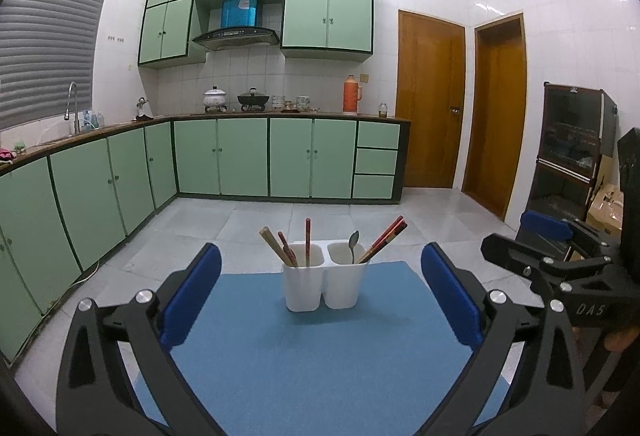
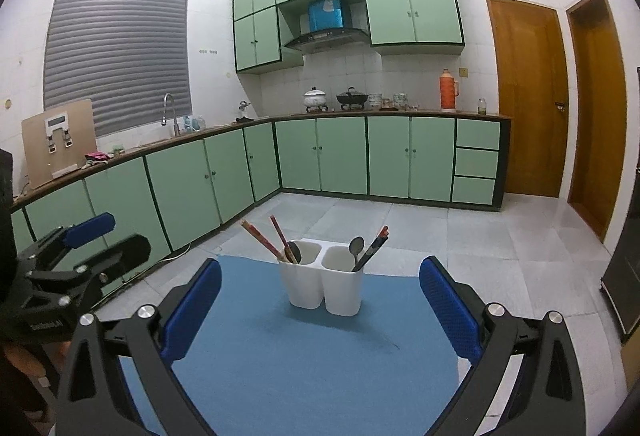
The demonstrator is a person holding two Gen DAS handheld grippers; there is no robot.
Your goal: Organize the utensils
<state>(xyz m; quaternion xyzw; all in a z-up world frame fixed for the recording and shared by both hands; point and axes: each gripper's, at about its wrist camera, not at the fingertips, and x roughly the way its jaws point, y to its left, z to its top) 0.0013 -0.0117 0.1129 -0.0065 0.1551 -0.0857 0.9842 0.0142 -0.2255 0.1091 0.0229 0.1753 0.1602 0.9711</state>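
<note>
White holder on blue mat, both grippers empty

White twin-cup holder (image 1: 325,286) stands upright on the blue mat (image 1: 304,356), toward the mat's far edge, at 12 o'clock from both cameras. Two cups joined side by side.

Left wrist view: left cup holds tan chopsticks (image 1: 276,246) leaning to 11 o'clock, a red-handled piece beside them, and one red chopstick (image 1: 307,242) near upright. Right cup holds a spoon (image 1: 353,243), bowl up, and red chopsticks (image 1: 384,239) leaning to 1 o'clock.

Right wrist view: same holder (image 2: 326,286); a dark spoon (image 2: 293,251) also shows in the left cup among the red sticks; right cup has a spoon (image 2: 356,247) and dark sticks leaning to 1 o'clock.

Left gripper (image 1: 321,294): jaws spread wide, blue pads at 9 and 3 o'clock of the holder, nothing between them, well short of the holder, hovering over the mat. Right gripper (image 2: 320,302): jaws likewise released and wide, nothing gripped, holder ahead and apart from the pads.

Each gripper appears in the other's view: right one at 3 o'clock in the left view (image 1: 536,248), left one at 9 o'clock in the right view (image 2: 92,236); both off the mat's sides.

Behind: green cabinets (image 1: 224,156), counter with pots, orange thermos (image 1: 352,94), two wooden doors (image 1: 432,100), tiled floor.
</note>
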